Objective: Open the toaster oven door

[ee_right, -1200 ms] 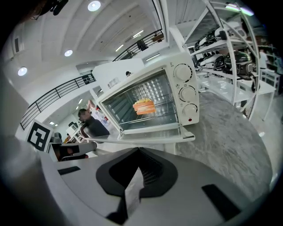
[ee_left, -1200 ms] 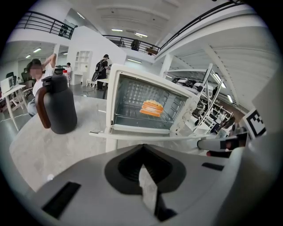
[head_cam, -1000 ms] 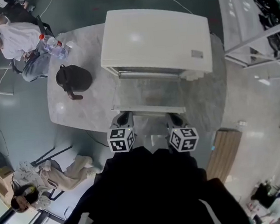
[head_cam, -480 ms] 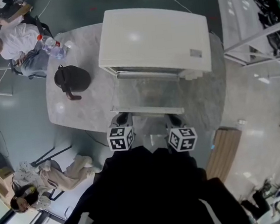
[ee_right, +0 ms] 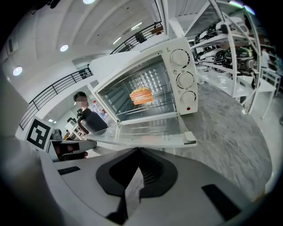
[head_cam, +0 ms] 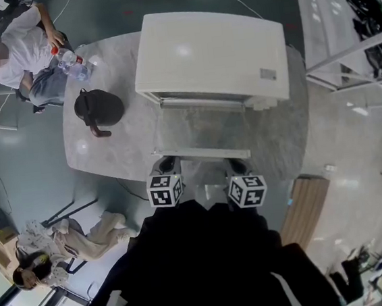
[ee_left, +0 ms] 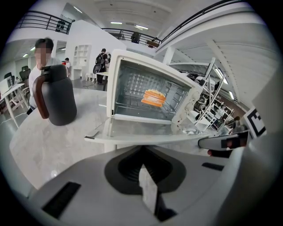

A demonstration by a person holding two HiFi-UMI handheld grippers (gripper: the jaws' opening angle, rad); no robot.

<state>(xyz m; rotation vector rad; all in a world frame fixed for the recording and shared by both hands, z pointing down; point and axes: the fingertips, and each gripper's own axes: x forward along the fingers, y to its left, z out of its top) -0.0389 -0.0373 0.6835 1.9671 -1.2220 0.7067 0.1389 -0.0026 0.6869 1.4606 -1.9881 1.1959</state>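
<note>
A white toaster oven (head_cam: 207, 52) stands on the marble table (head_cam: 109, 151). Its glass door (head_cam: 201, 124) lies folded down flat toward me, the handle bar (head_cam: 201, 154) at its near edge. An orange piece of food (ee_left: 153, 98) rests on the rack inside. My left gripper (head_cam: 167, 163) sits just in front of the handle's left end, jaws shut with nothing between them. My right gripper (head_cam: 236, 166) sits at the handle's right end, also shut and holding nothing. In both gripper views the door edge (ee_left: 146, 137) (ee_right: 146, 142) lies just beyond the jaw tips (ee_left: 142, 148) (ee_right: 138, 151).
A dark jug (head_cam: 99, 107) with a brown handle stands on the table left of the oven. Water bottles (head_cam: 73, 63) stand at the far left corner, where a seated person (head_cam: 17, 48) reaches. A shelf rack (ee_right: 239, 48) stands to the right. The table's near edge is right under the door.
Both grippers have stayed almost in place, the right one edging slightly left. The door lies flat throughout. The seated person at the far left has reached toward the bottles.
</note>
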